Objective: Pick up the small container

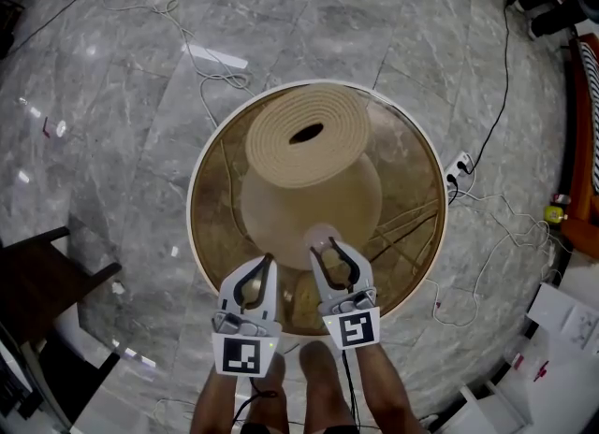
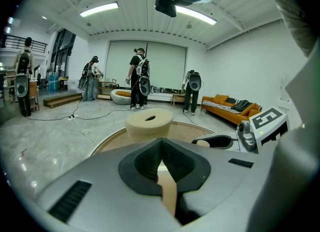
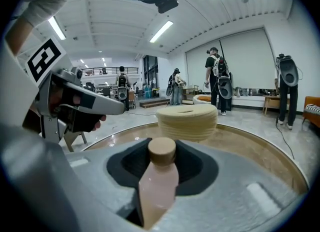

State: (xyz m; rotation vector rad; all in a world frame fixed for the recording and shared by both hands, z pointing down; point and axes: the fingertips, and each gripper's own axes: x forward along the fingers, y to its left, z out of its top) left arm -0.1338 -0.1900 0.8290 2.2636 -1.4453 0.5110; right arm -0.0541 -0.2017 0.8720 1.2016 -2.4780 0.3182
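Head view, looking down: a round bench (image 1: pixel 191 206) on a ribbed beige pedestal (image 1: pixel 307 135) stands on a grey marble floor (image 1: pixel 103 123). My left gripper (image 1: pixel 269 260) and right gripper (image 1: pixel 323 247) reach over its near edge. The small container (image 1: pixel 321 235) is only a pale blob at the right gripper's tips.

Left gripper view: my jaws meet at the tips, with nothing between them. People (image 2: pixel 139 78) stand far off, near an orange sofa (image 2: pixel 229 110).

Right gripper view: only here is the container plain. It is a pinkish bottle with a tan cap (image 3: pixel 162 151), tilted and clamped between my jaws.
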